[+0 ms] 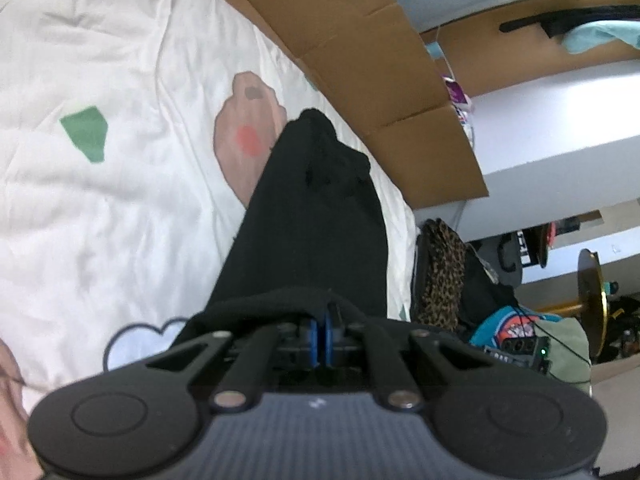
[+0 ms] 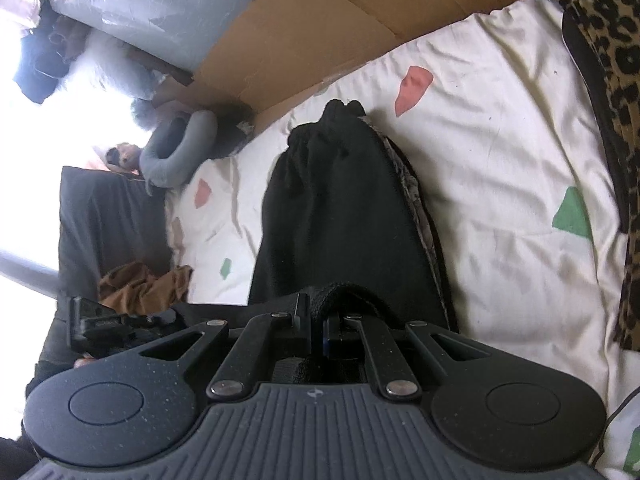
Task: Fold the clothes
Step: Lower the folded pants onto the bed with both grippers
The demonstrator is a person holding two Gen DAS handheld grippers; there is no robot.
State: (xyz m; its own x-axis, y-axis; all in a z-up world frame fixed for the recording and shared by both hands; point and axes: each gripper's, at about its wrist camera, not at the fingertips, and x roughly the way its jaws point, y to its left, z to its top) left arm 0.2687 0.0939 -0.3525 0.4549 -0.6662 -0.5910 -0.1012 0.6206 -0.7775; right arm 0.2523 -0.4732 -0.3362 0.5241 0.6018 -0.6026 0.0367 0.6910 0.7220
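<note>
We can read no text anywhere: the white label at the top of the left wrist view is too blurred to make out.

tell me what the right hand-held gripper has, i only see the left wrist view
Observer: The right hand-held gripper is shut on the black fabric garment, at its near edge.
Operator: anything under the garment on that side
Observer: A grey patterned layer shows along its right edge.
Operator: what's to its left on the bed
Observer: A crumpled tan-brown cloth lies by the edge of the white patterned bedsheet.
</note>
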